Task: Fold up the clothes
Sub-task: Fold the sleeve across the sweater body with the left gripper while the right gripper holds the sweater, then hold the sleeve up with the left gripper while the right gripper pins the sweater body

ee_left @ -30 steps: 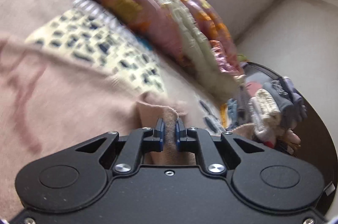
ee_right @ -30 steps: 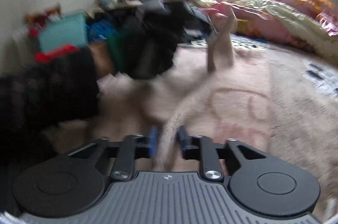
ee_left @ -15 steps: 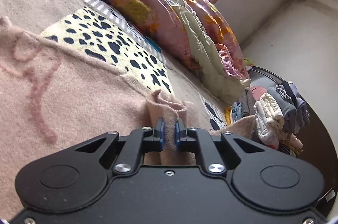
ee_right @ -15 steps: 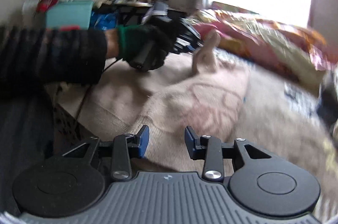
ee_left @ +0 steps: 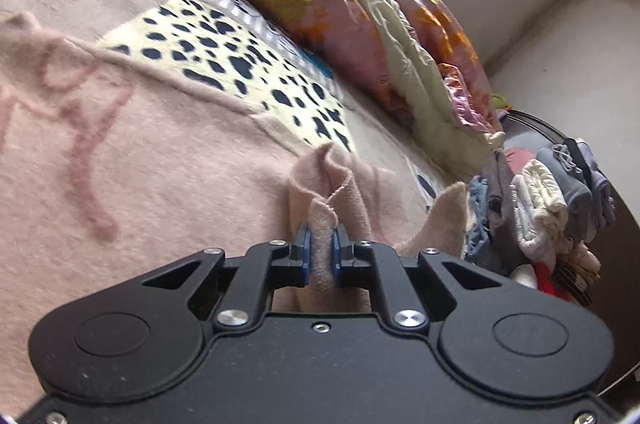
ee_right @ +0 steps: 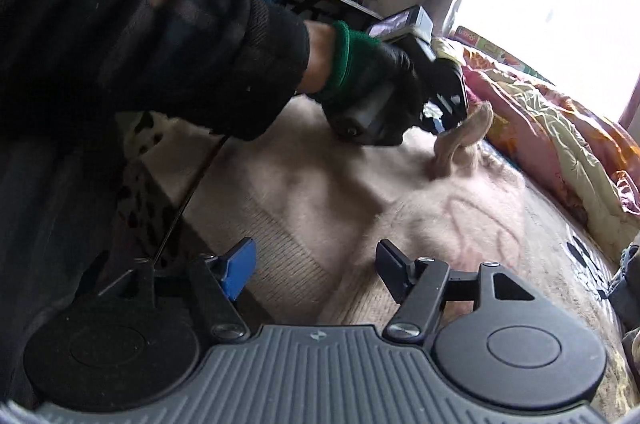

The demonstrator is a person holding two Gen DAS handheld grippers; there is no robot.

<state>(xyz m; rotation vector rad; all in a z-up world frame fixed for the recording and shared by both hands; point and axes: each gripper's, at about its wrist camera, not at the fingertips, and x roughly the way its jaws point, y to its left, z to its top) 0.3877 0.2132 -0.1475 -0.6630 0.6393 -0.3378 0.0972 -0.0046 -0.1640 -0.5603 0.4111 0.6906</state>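
Pink fuzzy sweater (ee_left: pixel 168 159) lies spread flat on the bed, over the spotted blanket (ee_left: pixel 240 63), with the quilt (ee_left: pixel 360 23) bunched along its far side. Your left gripper (ee_left: pixel 320 252) is clamped on a pinched-up edge of the knit; the cloth stands up in a small peak between the blue pads, seen from the right wrist too (ee_right: pixel 460 139). Your right gripper (ee_right: pixel 316 268) has just been opening and now stands wide with nothing between its jaws, only the sweater's near ribbed hem (ee_right: pixel 280 264) lying beneath. Progress, as I read it: early. One fold looks laid across the body, but the garment is far from a compact stack. Left to do: set down the left corner, bring in the remaining sides, flatten. Pile of clothes (ee_left: pixel 552 207) sits at far right, beside the bed edge, apparently other laundry.
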